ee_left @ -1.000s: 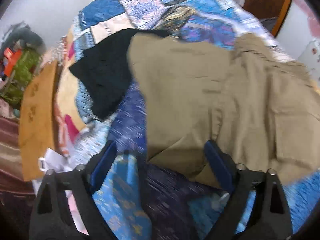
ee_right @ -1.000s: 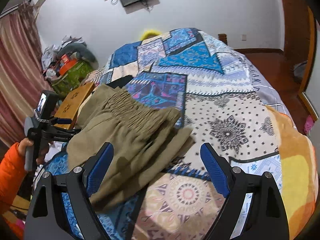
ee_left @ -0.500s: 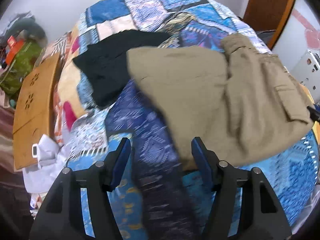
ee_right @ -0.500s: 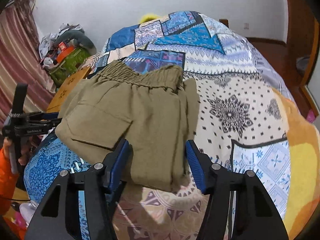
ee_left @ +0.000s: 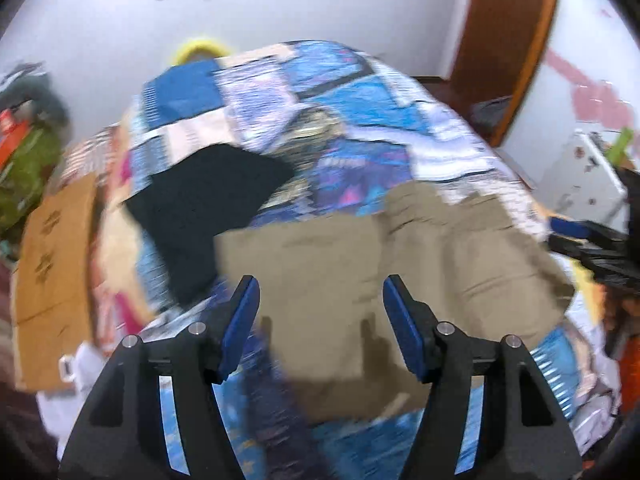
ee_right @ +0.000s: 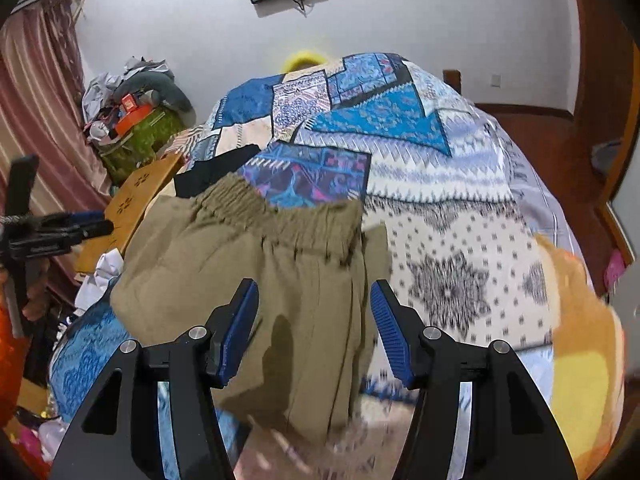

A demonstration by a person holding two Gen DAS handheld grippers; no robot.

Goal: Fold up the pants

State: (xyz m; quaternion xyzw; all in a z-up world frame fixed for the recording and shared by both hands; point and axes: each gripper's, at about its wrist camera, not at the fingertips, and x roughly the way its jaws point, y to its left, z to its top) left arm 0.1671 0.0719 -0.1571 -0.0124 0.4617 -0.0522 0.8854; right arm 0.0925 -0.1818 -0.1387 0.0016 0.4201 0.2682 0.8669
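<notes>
The khaki pants [ee_left: 460, 248] lie folded in a flat bundle on the patchwork quilt [ee_left: 340, 92]. Their elastic waistband [ee_right: 280, 216] faces the far side in the right wrist view. My left gripper [ee_left: 320, 284] hovers above the pants' near edge, jaws apart and nothing between the pads; finger shadows fall on the cloth. My right gripper [ee_right: 315, 286] also stands open over the pants [ee_right: 224, 264], apart from the fabric. Each gripper shows at the edge of the other's view: the right gripper [ee_left: 588, 248] and the left gripper [ee_right: 52, 228].
A black garment [ee_left: 208, 200] lies on the quilt just beyond the pants. A wooden board [ee_right: 140, 192] leans at the bed's left side, with a clutter pile [ee_right: 136, 120] by the curtain. An orange sleeve [ee_right: 8, 352] shows at far left. Patterned quilt [ee_right: 440, 184] extends to the right.
Both grippers' jaws have narrowed and stand free of the cloth. The pants went from loosely spread to a folded bundle. The left gripper has risen and tilted up, showing more wall.
</notes>
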